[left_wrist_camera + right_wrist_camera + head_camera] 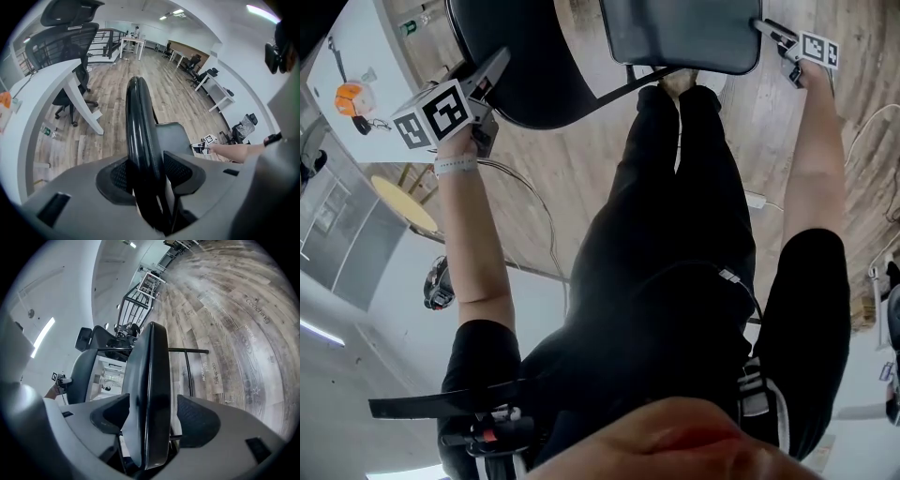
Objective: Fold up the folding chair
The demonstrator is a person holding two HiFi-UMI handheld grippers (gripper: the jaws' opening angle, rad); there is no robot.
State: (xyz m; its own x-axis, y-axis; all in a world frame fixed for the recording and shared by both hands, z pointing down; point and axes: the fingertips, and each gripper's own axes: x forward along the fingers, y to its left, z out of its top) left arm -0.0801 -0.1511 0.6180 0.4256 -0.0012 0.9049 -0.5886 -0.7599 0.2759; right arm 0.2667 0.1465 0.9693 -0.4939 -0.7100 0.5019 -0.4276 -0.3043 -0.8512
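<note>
The folding chair stands on the wood floor in front of the person. Its black backrest is at the upper left of the head view and its grey seat at the top centre. My left gripper grips the backrest's rim, which fills the gap between the pads, so the left gripper is shut on it. My right gripper is at the seat's right edge. In the right gripper view the seat's edge runs between the jaws of the right gripper, with a gap beside the right pad.
A white desk with a black office chair stands at the left. A cable and a white adapter lie on the floor. The person's black-clad legs stand close behind the chair. More desks line the far wall.
</note>
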